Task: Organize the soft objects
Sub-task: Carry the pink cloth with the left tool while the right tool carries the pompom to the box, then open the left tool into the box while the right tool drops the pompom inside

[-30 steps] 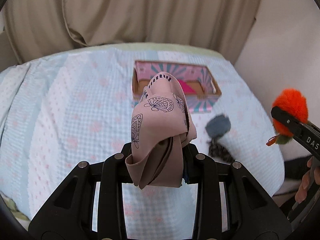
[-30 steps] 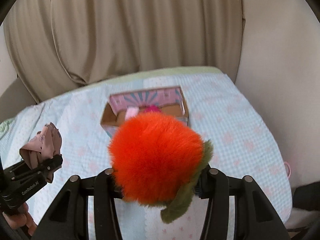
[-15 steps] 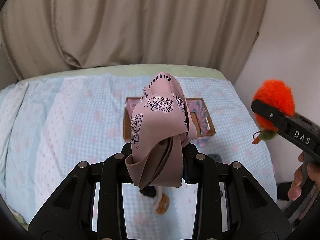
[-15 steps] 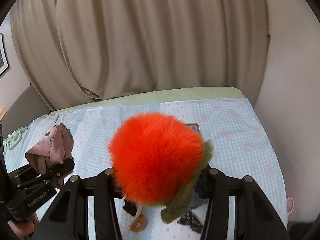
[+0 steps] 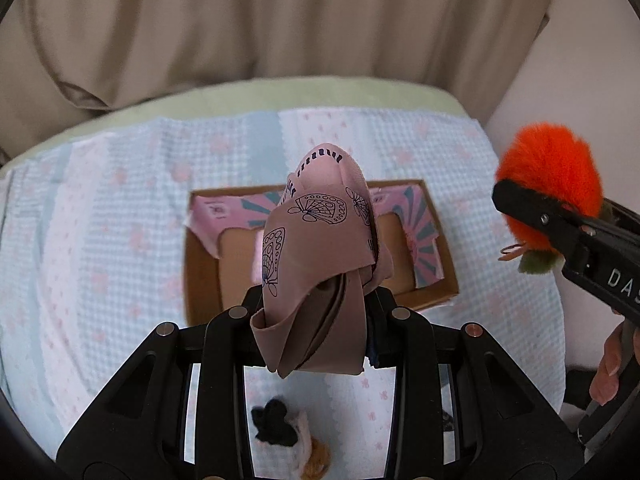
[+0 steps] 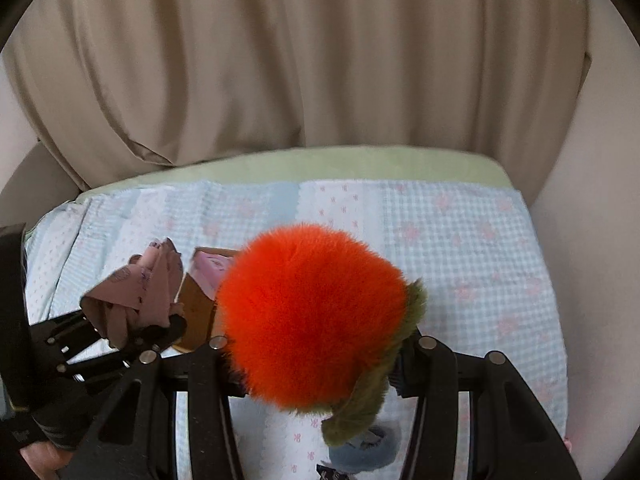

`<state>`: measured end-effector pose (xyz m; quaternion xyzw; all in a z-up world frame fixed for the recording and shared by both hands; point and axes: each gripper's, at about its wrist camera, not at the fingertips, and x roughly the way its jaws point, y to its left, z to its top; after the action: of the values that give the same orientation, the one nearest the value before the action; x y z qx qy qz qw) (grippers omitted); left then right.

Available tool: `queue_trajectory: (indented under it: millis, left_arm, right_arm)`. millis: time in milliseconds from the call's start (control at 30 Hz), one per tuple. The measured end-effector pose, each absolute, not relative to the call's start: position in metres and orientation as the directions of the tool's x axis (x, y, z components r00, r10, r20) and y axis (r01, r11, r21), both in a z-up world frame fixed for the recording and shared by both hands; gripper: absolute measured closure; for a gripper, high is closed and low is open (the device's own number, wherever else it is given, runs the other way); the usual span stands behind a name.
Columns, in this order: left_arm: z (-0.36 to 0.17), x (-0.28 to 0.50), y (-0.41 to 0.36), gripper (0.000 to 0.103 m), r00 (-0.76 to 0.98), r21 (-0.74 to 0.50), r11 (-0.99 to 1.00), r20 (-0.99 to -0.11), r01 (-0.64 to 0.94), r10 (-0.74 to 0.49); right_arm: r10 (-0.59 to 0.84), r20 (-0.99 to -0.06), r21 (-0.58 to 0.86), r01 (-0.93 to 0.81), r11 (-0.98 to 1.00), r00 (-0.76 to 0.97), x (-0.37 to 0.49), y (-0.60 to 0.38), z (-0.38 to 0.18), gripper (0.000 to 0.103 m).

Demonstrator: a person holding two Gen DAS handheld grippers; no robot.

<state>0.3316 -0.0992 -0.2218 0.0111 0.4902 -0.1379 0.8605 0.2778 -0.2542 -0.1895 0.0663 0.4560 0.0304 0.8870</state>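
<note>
My left gripper (image 5: 316,312) is shut on a folded pink cloth (image 5: 316,248) with dark shell prints, held in the air above an open cardboard box (image 5: 204,264) with pink lining. My right gripper (image 6: 316,356) is shut on an orange fluffy pompom (image 6: 312,312) with a green furry leaf. In the left wrist view the pompom (image 5: 548,184) is to the right of the box. In the right wrist view the cloth (image 6: 136,292) and the box (image 6: 196,304) are at the left.
The box sits on a bed with a light blue checked blanket (image 5: 120,208). A black and orange soft item (image 5: 288,436) lies below the left gripper. A grey-blue fluffy item (image 6: 368,452) lies below the right gripper. A beige curtain (image 6: 280,60) hangs behind.
Both grippers have risen and moved forward over the bed. The box now lies right under the cloth. The small items on the blanket have slid down below the grippers.
</note>
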Motion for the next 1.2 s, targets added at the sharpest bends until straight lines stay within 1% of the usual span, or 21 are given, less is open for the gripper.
queue_trajectory:
  millis: [233,400,533,567,600,633,667,700,733,767,900,1200]
  left_arm:
    - [-0.288,0.382,-0.113,0.074,0.357,-0.136,0.957,-0.906,0.258,-0.226]
    - [-0.338,0.411,-0.112,0.074,0.258,-0.122,0.959,-0.947,0.256,-0.189]
    - [-0.374,0.419,-0.111,0.074,0.189,-0.107,0.96,-0.969,0.259,-0.159]
    - [-0.38,0.421,-0.111,0.071,0.179,-0.106,0.959,-0.971,0.264,-0.156]
    - [-0.383,0.421,-0.111,0.058,0.173,-0.11,0.957,-0.972,0.267,-0.16]
    - [-0.386,0.421,-0.111,0.03,0.171,-0.117,0.956,-0.971,0.268,-0.166]
    - [-0.387,0.422,-0.111,0.012,0.174,-0.122,0.955,-0.97,0.269,-0.173]
    - [-0.387,0.423,-0.111,0.0,0.177,-0.119,0.955,-0.969,0.272,-0.171]
    - [-0.385,0.424,-0.113,0.0,0.184,-0.114,0.954,-0.968,0.277,-0.169]
    - [-0.381,0.425,-0.114,0.0,0.194,-0.104,0.951,-0.967,0.291,-0.165]
    - [-0.368,0.423,-0.114,0.0,0.23,-0.068,0.946,-0.962,0.318,-0.147]
    - [-0.36,0.414,-0.101,0.0,0.222,-0.082,0.954,-0.963,0.288,-0.15]
  right_arm:
    - [0.117,-0.879,0.157,0.049,0.986,0.463,0.336,-0.257,-0.243,0.057]
    - [0.121,-0.925,0.16,0.081,0.984,0.36,0.369,-0.259,-0.291,0.057]
    - [0.118,-0.947,0.154,0.102,0.983,0.298,0.379,-0.259,-0.322,0.057]
    - [0.121,-0.949,0.158,0.105,0.982,0.292,0.38,-0.26,-0.326,0.057]
    - [0.124,-0.949,0.162,0.112,0.98,0.289,0.382,-0.261,-0.33,0.057]
    - [0.133,-0.948,0.174,0.121,0.977,0.29,0.383,-0.263,-0.333,0.055]
    - [0.142,-0.946,0.184,0.122,0.975,0.29,0.384,-0.263,-0.335,0.049]
    - [0.147,-0.946,0.189,0.122,0.974,0.289,0.386,-0.264,-0.336,0.028]
    - [0.145,-0.945,0.188,0.122,0.975,0.293,0.388,-0.265,-0.337,0.003]
    - [0.142,-0.944,0.185,0.122,0.975,0.298,0.388,-0.265,-0.336,0.0]
    - [0.148,-0.941,0.192,0.123,0.974,0.304,0.388,-0.27,-0.336,0.0]
    - [0.157,-0.933,0.2,0.104,0.974,0.323,0.374,-0.268,-0.326,0.0]
